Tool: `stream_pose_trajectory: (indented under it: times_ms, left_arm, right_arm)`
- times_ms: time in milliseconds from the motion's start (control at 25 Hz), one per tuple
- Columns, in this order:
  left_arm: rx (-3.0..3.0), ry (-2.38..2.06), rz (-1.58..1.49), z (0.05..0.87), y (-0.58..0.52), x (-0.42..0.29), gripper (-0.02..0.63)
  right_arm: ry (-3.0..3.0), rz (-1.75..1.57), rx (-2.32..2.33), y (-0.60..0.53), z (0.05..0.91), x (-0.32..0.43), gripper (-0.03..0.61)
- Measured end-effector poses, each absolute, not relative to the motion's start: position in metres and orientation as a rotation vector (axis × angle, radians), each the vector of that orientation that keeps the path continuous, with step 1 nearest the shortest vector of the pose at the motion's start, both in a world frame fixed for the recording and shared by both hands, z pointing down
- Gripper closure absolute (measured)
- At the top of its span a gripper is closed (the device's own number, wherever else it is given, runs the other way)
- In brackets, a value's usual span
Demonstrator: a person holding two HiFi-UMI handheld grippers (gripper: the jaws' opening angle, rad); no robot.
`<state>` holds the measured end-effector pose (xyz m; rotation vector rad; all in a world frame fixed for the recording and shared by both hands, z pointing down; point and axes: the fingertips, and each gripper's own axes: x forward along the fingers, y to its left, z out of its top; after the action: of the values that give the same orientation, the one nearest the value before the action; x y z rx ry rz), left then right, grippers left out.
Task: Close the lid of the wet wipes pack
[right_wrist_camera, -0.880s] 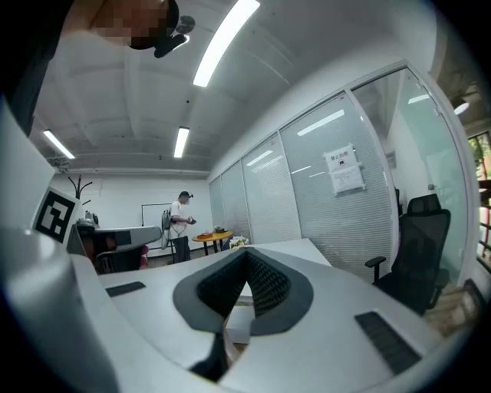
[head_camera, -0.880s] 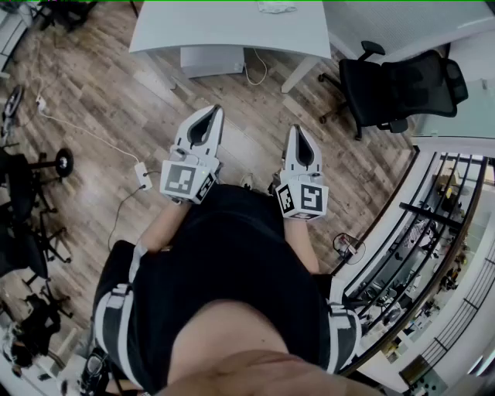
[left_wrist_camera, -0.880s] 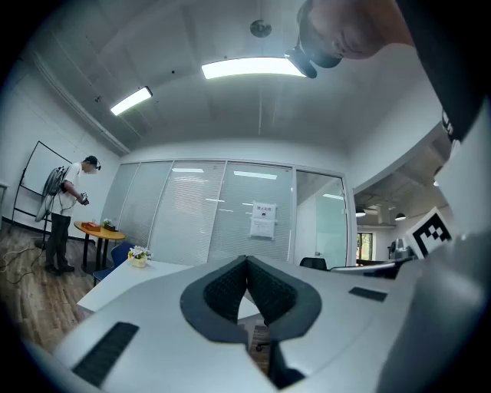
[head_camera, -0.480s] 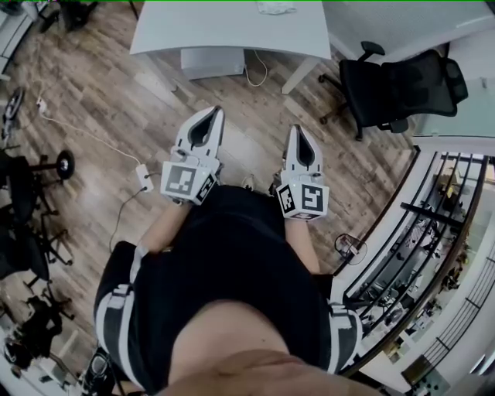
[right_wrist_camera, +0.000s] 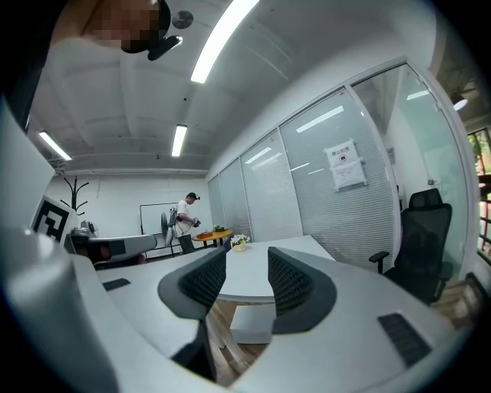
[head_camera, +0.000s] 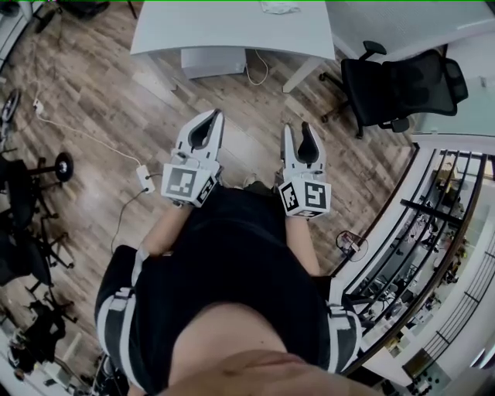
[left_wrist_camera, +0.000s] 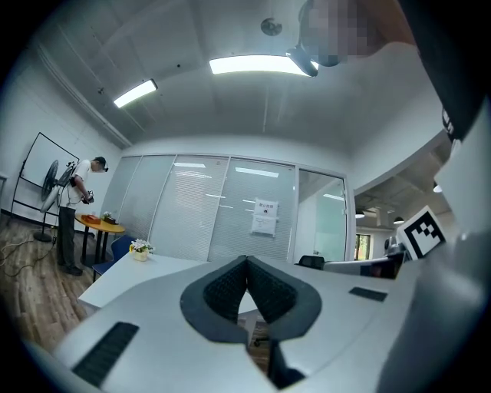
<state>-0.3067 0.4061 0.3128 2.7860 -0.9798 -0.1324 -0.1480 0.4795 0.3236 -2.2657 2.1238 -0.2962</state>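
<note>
No wet wipes pack shows clearly in any view. A small pale thing [head_camera: 277, 7] lies on the far part of the white table [head_camera: 232, 35]; I cannot tell what it is. I hold both grippers at waist height, pointing level towards that table and well short of it. My left gripper [head_camera: 218, 113] is shut, its dark pads meeting at the tips [left_wrist_camera: 247, 259] with nothing between them. To its right, my right gripper [head_camera: 301, 128] stands open, and the gap between its pads [right_wrist_camera: 247, 259] is empty.
Wooden floor lies below the grippers, with a cable and power strip [head_camera: 144, 176] at the left. A black office chair [head_camera: 402, 85] stands at the right of the table, near a railing [head_camera: 433, 232]. A small flower pot [right_wrist_camera: 239, 242] sits on the table. A person [left_wrist_camera: 73, 215] stands far off.
My right gripper's jaws have opened; earlier they met at a point. The left gripper stays shut, and both hands have kept their place.
</note>
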Motion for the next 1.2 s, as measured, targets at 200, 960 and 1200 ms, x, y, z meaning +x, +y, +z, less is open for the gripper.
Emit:
stream_pose_trajectory:
  times_ms: [200, 960, 1200]
  left_arm:
    - [2.79, -0.949, -0.119, 0.326, 0.389, -0.308, 0.592]
    - [2.775, -1.099, -0.069, 0.321, 0.182, -0.12, 0.592]
    - [2.787, -1.151, 0.028, 0.329, 0.123, -0.07, 0.592]
  right_arm:
    - [2.105, -0.299, -2.261, 0.461, 0.328, -0.15, 0.393]
    - [2.233, -0.258, -2.119, 0.237, 0.327, 0.028, 0.396]
    - [2.273, -0.284, -2.073, 0.179, 0.327, 0.081, 0.396]
